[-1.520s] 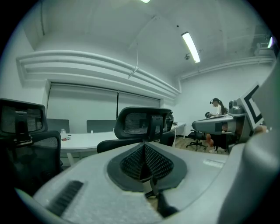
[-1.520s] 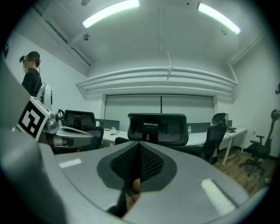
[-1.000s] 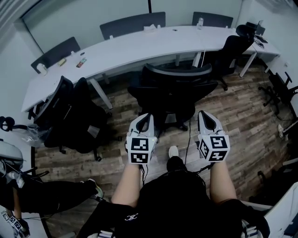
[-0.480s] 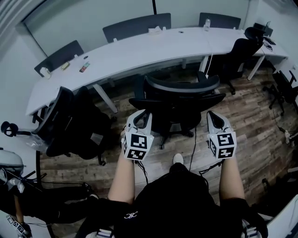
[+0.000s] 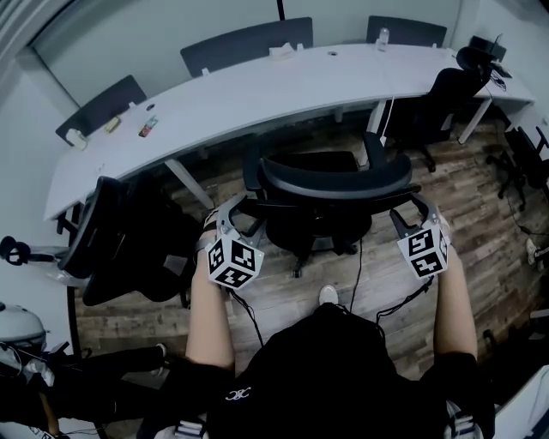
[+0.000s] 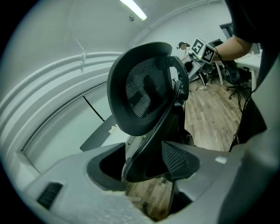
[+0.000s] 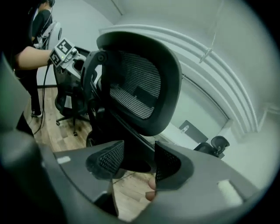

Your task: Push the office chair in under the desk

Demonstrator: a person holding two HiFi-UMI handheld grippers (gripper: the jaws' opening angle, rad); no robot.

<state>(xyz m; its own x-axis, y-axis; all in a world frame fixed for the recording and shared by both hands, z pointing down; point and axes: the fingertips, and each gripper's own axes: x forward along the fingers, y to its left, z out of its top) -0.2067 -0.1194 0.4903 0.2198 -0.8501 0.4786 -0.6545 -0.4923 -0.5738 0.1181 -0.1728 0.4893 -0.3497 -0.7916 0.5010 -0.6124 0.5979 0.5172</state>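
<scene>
By office chair (image 5: 324, 182): 2nd chair (image 5: 120, 240)

Floor (image 5: 480, 214): wood-look planks, mixed brown and grey.
Far wall (image 5: 171, 21): plain and pale, with one dark vertical seam near the middle.
Long curved white desk (image 5: 283, 86) spans the room on slanted white legs (image 5: 190, 184). Small items lie along its top, with a bottle (image 5: 383, 36) near the right end.
Three dark chair backs (image 5: 244, 43) stand beyond its far edge.
Black chair (image 5: 120, 236) stands at left, near the desk. Second black chair (image 5: 429, 99) is at right, close against the desk.
Ceiling strip light (image 6: 133, 8) is lit.
</scene>
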